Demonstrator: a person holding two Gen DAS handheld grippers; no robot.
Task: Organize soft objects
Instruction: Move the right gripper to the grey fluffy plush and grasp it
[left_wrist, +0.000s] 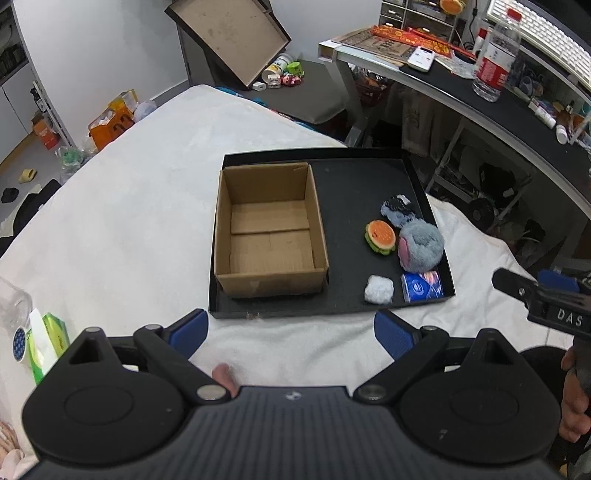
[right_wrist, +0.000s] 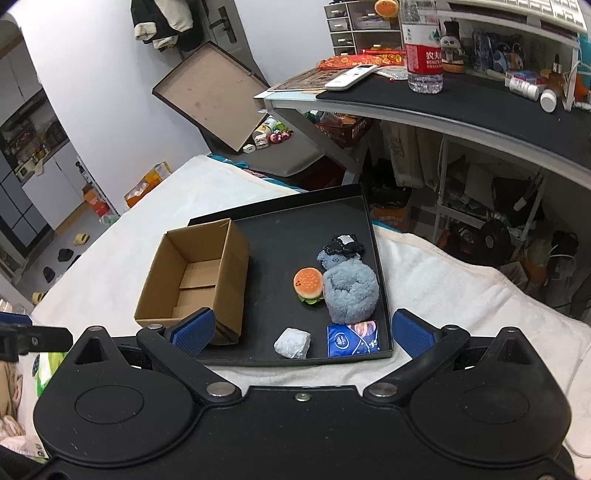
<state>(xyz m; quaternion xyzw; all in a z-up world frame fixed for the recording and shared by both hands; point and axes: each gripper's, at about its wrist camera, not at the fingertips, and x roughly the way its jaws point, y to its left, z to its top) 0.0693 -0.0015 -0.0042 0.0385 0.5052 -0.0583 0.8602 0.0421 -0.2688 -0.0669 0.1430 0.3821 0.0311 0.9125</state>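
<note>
Both grippers hover wide and empty short of the tray's (left_wrist: 424, 184) near edge, the left gripper (left_wrist: 291, 328) and the right gripper (right_wrist: 303, 332); start with the nearest soft piece, the white wad (right_wrist: 292, 343) at near right; close gently around its middle, lift clear, then carry left into the empty cardboard box (left_wrist: 269, 225); burger toy (right_wrist: 308, 285) and grey plush (right_wrist: 351, 291) lie farther.

Cluttered home bedroom: white-blanketed bed (left_wrist: 129, 221), messy desk (right_wrist: 461, 99), hanging jackets (right_wrist: 162, 22).
</note>
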